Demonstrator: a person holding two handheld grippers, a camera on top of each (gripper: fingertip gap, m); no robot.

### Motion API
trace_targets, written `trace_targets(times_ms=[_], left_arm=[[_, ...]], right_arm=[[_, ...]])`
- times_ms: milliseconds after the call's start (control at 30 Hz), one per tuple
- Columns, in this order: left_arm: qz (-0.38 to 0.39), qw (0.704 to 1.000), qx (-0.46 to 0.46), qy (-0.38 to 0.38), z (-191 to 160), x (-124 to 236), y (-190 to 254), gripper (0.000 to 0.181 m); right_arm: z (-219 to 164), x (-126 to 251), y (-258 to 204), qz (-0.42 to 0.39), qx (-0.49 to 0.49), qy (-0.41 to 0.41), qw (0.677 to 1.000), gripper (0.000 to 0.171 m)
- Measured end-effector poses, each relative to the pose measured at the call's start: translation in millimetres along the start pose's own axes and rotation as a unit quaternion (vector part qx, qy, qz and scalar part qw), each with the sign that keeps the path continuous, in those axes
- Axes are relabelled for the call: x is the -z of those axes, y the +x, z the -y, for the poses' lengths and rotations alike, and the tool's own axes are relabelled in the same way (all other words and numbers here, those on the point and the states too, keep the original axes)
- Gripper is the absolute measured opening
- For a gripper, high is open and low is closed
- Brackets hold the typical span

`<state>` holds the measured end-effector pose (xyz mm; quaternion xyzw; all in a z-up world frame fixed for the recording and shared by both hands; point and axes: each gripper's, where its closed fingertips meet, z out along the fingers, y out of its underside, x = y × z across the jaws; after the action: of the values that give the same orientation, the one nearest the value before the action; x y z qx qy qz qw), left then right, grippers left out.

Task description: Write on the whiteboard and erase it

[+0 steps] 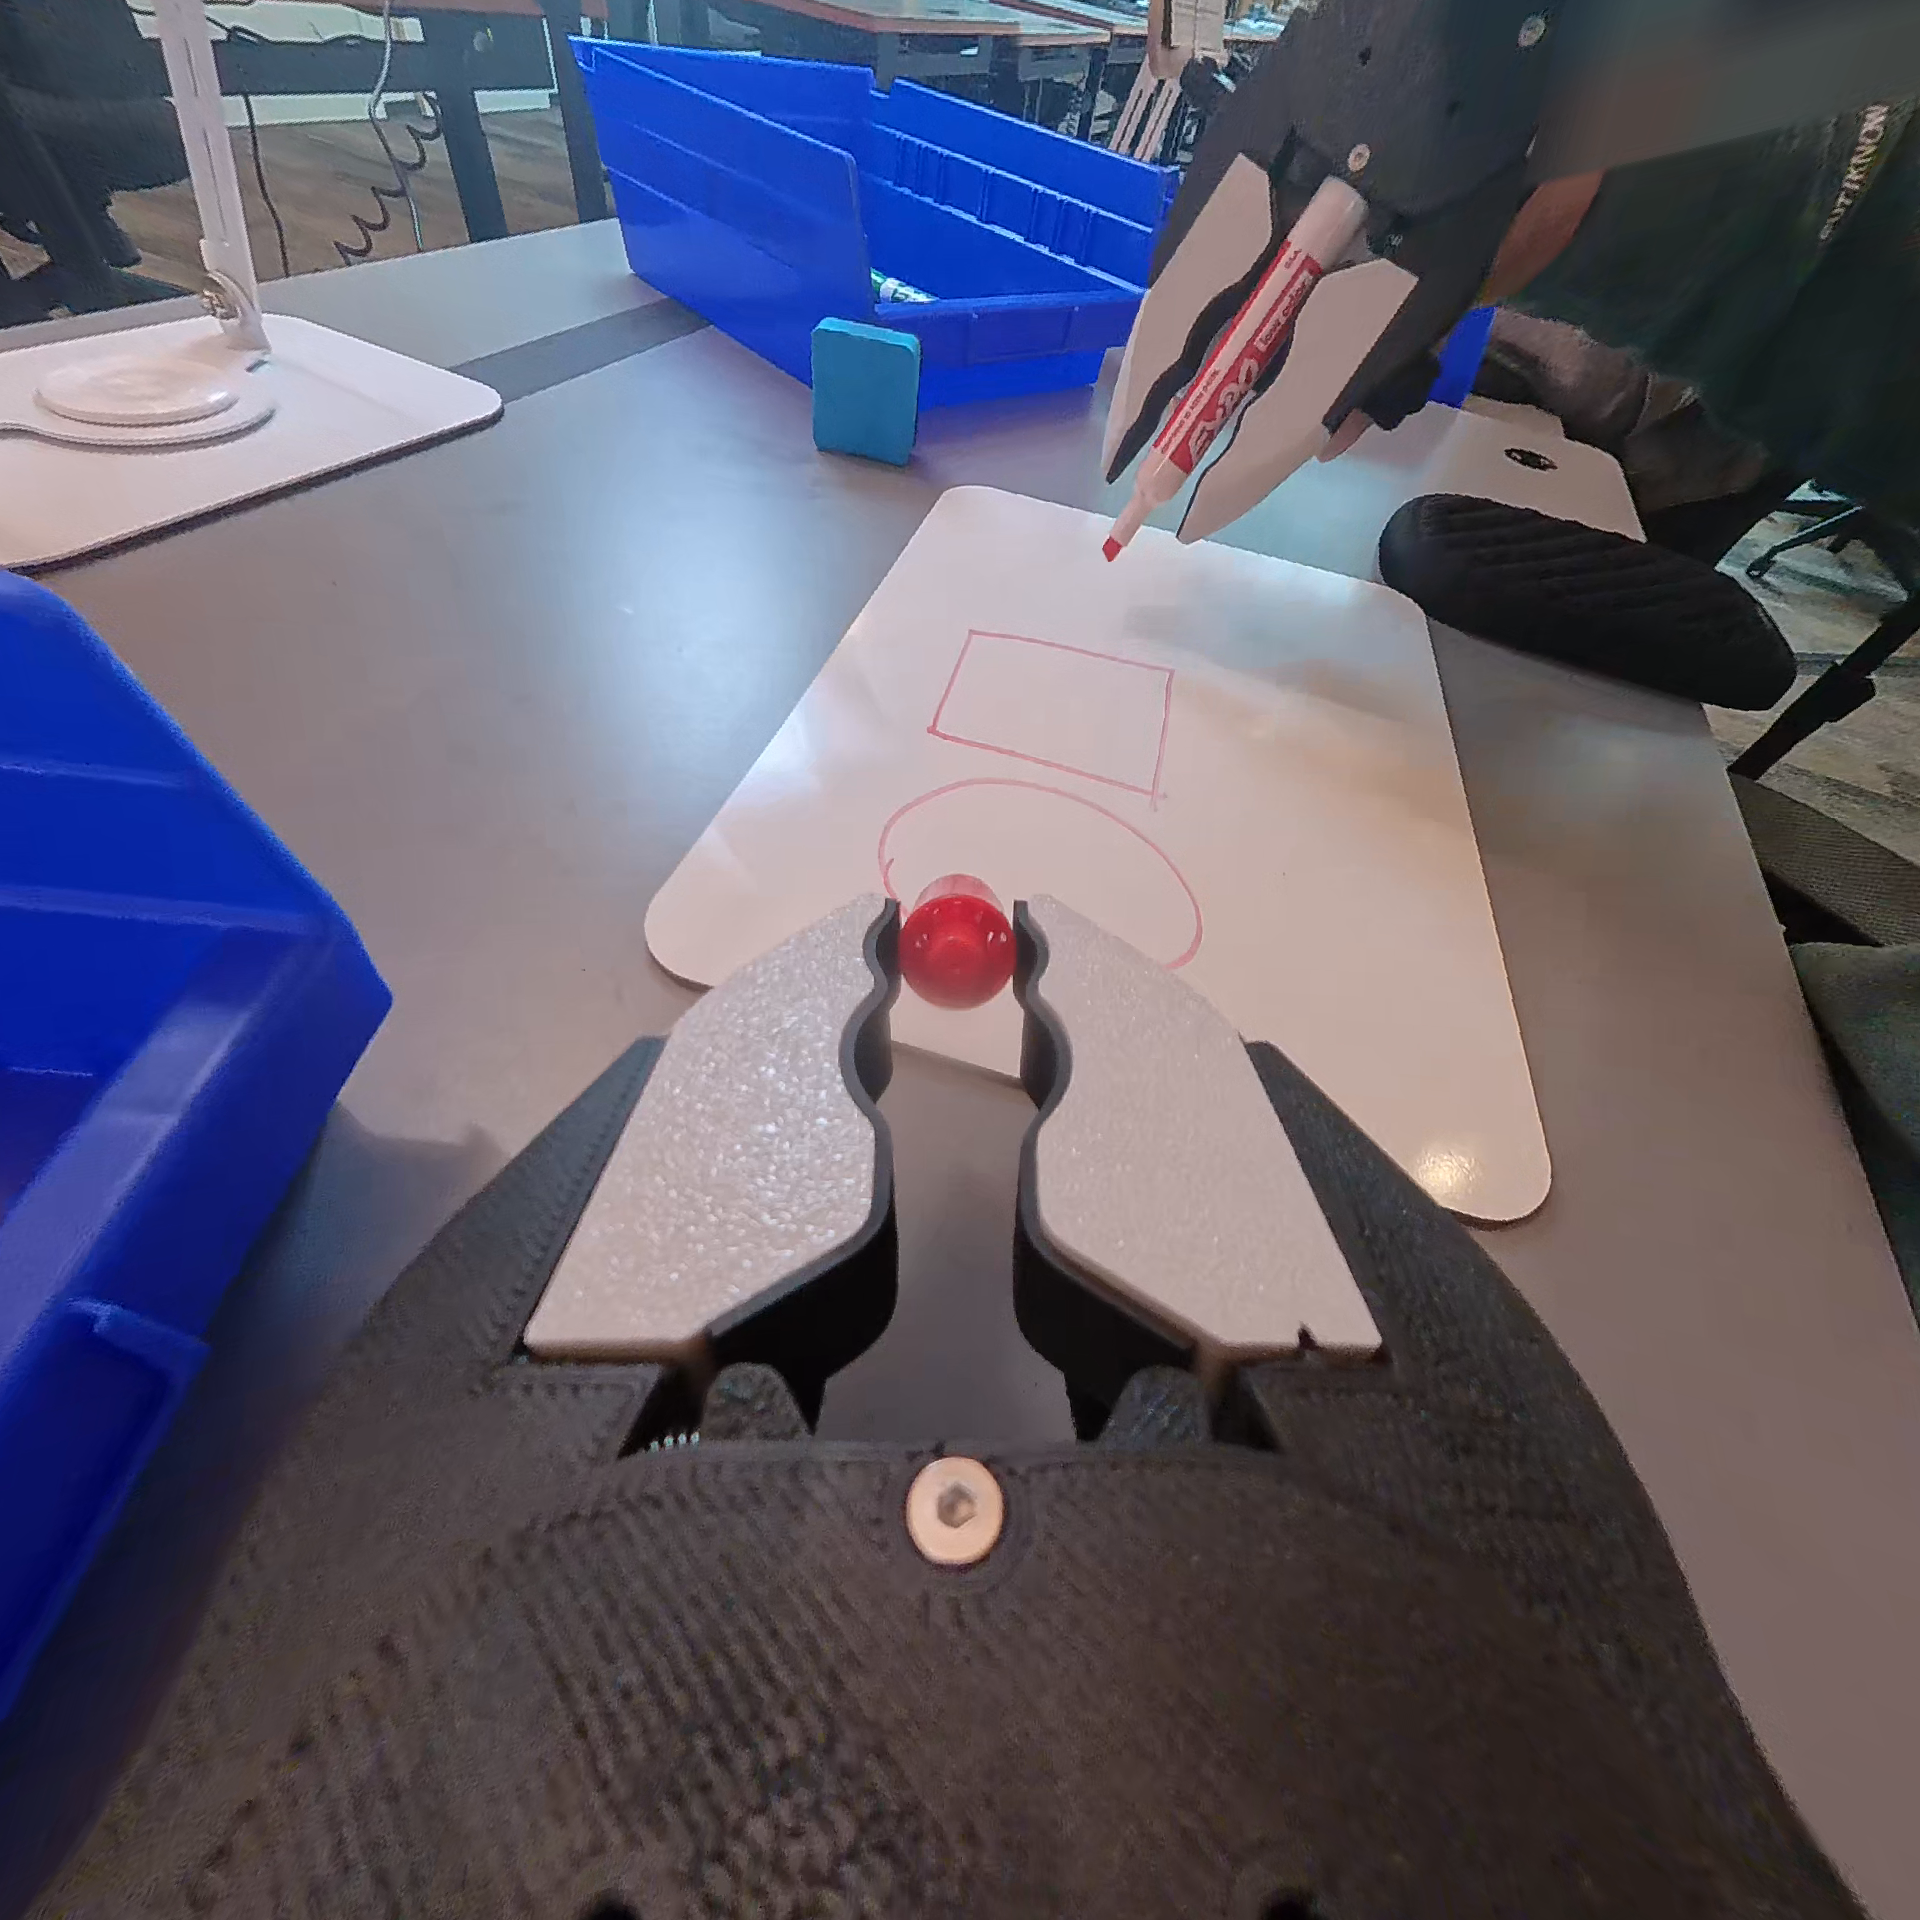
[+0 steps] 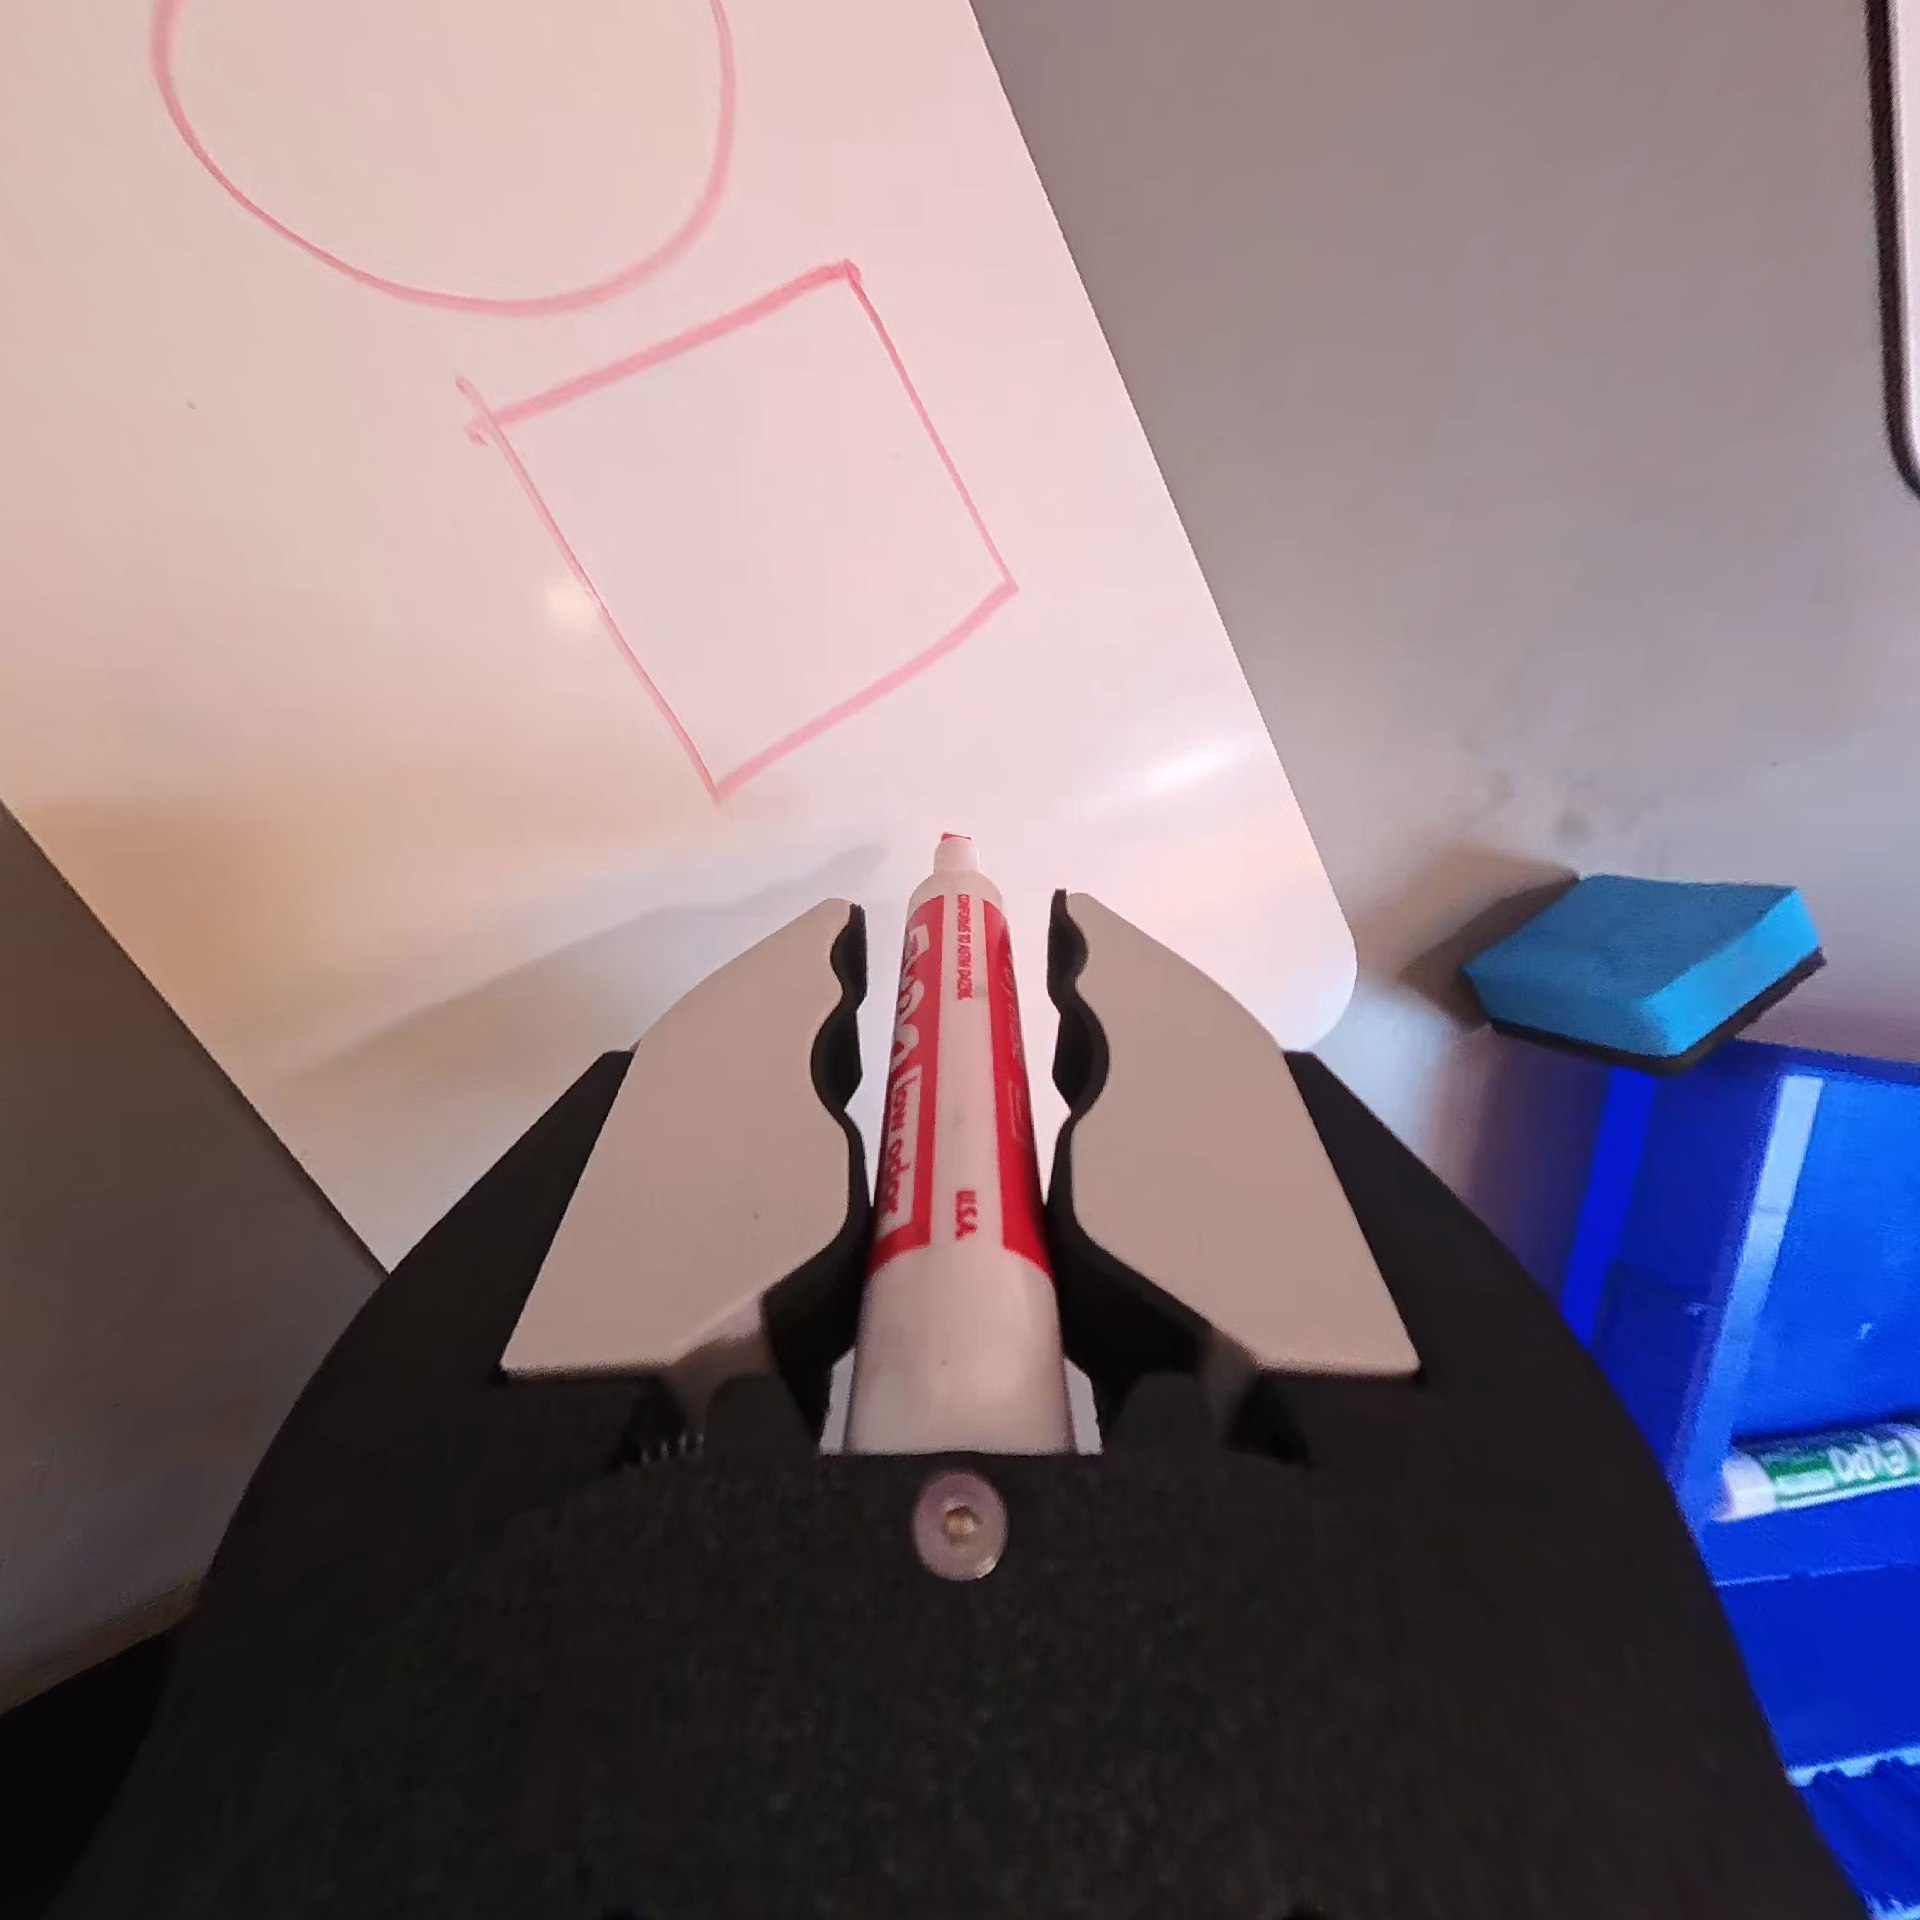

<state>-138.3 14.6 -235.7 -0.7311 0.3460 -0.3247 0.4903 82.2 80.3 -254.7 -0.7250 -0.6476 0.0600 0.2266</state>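
Observation:
A white whiteboard (image 1: 1299,935) lies flat on the grey table, with a red rectangle (image 1: 1049,712) and a red oval (image 1: 1039,821) drawn on it; the whiteboard (image 2: 312,623) also fills the right wrist view. My left gripper (image 1: 954,940) is shut on the red marker cap (image 1: 954,951), low at the board's near edge. My right gripper (image 2: 954,914) is shut on an uncapped red marker (image 2: 951,1122), tip just above the board's far end. In the left wrist view that right gripper (image 1: 1153,499) hovers with the marker (image 1: 1226,364). A blue eraser (image 1: 864,390) stands beyond the board; it also shows in the right wrist view (image 2: 1642,966).
A blue bin (image 1: 831,208) stands behind the eraser and holds a green marker (image 2: 1829,1470). Another blue bin (image 1: 125,1039) is at the near left. A white lamp base on a pad (image 1: 208,416) sits far left. A black chair armrest (image 1: 1579,597) and a person are at the right.

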Motion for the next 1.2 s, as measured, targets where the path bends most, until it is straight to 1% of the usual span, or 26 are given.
trace_targets(times_ms=[167,300,500,933,1200], left_arm=[[0.003,1.0,-0.002,0.001,1,0,-1,0.02],[0.004,1.0,-0.005,0.002,1,1,0,0.02],[0.003,1.0,-0.006,0.001,1,0,0,0.02],[-0.001,1.0,0.003,0.001,0,0,-1,0.02],[-0.002,1.0,0.002,0.0,0,0,0,0.02]], right_arm=[[-11,-1,6,-0.005,-0.005,-0.006,1.0,0.034],[-13,-2,11,-0.008,-0.004,-0.009,1.0,0.034],[-7,-3,17,-0.005,0.005,-0.007,1.0,0.034],[5,-20,19,0.015,0.024,-0.01,1.0,0.034],[10,-21,19,0.035,0.041,-0.01,0.998,0.034]])
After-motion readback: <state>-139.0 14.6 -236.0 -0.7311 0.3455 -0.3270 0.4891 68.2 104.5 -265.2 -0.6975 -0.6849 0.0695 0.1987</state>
